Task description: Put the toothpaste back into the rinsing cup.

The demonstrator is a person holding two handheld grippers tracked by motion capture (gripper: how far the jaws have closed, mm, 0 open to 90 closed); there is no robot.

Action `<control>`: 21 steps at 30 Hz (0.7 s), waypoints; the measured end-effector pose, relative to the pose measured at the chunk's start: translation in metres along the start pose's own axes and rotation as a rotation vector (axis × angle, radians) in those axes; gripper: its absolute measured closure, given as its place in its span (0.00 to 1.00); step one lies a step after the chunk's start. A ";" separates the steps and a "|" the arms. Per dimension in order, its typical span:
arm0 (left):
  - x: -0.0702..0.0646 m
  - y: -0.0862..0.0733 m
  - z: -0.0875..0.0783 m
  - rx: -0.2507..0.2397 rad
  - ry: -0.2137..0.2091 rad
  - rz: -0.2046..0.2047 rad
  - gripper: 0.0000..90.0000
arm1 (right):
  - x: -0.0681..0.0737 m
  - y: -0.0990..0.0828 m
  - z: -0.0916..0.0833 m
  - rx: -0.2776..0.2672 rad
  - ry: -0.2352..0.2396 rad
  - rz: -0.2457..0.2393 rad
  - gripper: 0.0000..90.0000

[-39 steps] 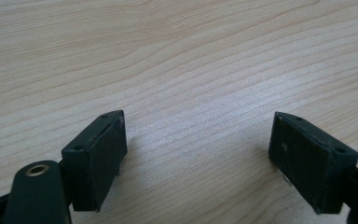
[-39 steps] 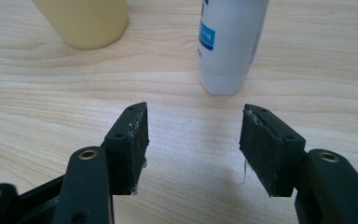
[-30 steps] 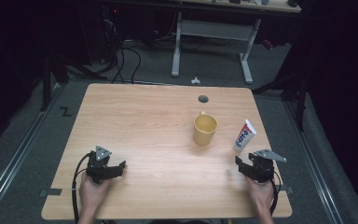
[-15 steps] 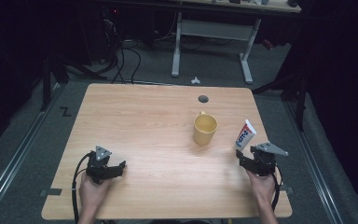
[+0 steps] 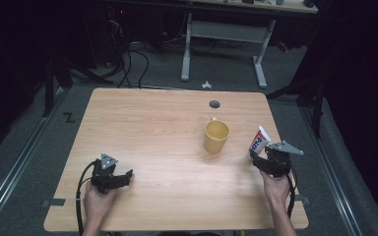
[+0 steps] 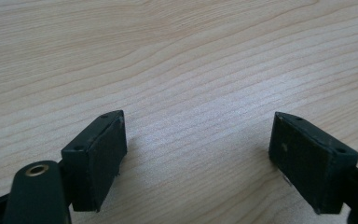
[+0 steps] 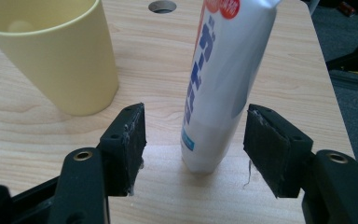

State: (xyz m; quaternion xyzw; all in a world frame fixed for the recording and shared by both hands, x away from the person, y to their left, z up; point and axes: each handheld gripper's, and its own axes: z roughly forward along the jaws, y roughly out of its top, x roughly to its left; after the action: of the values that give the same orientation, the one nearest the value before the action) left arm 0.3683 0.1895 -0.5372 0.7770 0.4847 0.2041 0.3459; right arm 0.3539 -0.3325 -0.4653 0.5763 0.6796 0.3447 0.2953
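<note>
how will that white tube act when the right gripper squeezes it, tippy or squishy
Probably tippy: the toothpaste tube stands upright on its narrow cap end, so a nudge from one jaw may topple it. Its glossy body looks soft and likely dents under pressure. The right gripper is open with a jaw on either side, so closing evenly should steady it.

Worktop: pale wood, straight grain, rectangular.
Cable hole: round, dark, near the far edge.
Yellow cup: upright on the worktop, right of centre.
Toothpaste tube: white with blue print, standing cap-down and tilted, right of the cup, apart from it.
</note>
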 end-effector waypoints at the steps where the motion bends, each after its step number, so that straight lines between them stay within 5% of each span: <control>1: 0.000 0.000 0.000 0.001 0.000 0.001 0.22 | -0.001 0.001 0.001 -0.001 0.001 -0.001 0.43; 21: 0.000 0.000 0.000 0.001 0.000 0.001 0.22 | -0.003 0.022 0.019 0.007 -0.009 -0.004 0.45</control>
State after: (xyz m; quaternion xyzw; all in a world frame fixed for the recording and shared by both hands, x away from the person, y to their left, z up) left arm 0.3683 0.1895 -0.5371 0.7774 0.4844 0.2040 0.3455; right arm 0.3819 -0.3312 -0.4586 0.5774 0.6806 0.3390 0.2974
